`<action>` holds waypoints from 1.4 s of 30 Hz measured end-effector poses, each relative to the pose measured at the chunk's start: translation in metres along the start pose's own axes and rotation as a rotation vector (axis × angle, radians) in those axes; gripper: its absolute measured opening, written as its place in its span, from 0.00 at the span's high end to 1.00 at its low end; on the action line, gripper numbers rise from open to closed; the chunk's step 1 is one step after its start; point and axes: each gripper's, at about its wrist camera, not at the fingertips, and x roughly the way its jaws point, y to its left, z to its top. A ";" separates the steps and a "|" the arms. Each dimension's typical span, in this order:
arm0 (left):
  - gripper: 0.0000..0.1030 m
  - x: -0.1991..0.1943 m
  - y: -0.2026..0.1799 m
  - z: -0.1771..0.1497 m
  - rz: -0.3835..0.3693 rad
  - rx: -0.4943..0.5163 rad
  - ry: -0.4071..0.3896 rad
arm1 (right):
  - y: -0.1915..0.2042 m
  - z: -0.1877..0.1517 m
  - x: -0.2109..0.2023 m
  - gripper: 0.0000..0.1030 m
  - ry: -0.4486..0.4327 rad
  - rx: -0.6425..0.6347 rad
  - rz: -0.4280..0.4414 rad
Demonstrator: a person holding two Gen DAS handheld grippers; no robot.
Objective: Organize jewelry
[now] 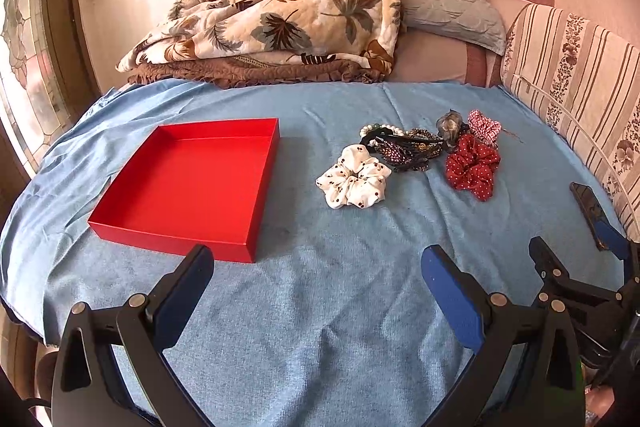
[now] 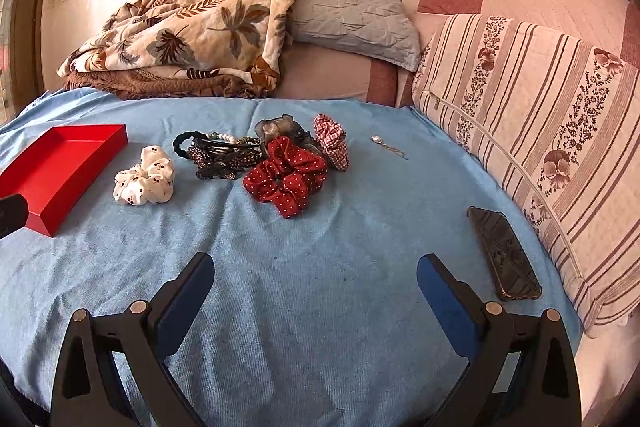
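Both the left gripper and the right gripper hover with jaws wide apart, holding nothing. The tangled clips and bracelets lie right of the red box — lifting one risks dragging neighbours along.

Right gripper jaws apart over blue cloth; red scrunchie ahead, phone right, red box left.

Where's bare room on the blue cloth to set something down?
Free: inside the red box; the gap between it and the white scrunchie; the near cloth before both grippers' fingers. Crowded: from the white scrunchie to the red dotted scrunchie.
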 end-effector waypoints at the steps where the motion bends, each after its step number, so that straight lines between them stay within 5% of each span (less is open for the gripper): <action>1: 0.00 0.000 0.000 0.000 0.000 0.001 0.000 | 0.000 0.000 0.000 0.00 0.001 0.002 0.001; 12: 0.00 0.010 0.012 0.002 0.013 0.010 0.027 | -0.013 0.009 0.014 0.00 0.055 0.073 0.045; 19: 0.00 0.031 0.038 0.035 0.037 -0.014 0.033 | -0.029 0.029 0.042 0.00 0.129 0.153 0.110; 24: 0.00 0.053 0.037 0.060 -0.019 -0.008 0.062 | -0.047 0.046 0.083 0.06 0.219 0.276 0.174; 28: 0.13 0.088 0.022 0.075 -0.072 0.002 0.139 | -0.054 0.059 0.120 0.25 0.273 0.301 0.206; 36: 0.19 0.157 -0.012 0.080 -0.060 0.085 0.217 | -0.049 0.064 0.175 0.29 0.358 0.331 0.285; 42: 0.34 0.200 -0.016 0.079 -0.084 0.053 0.306 | -0.037 0.064 0.186 0.38 0.368 0.290 0.311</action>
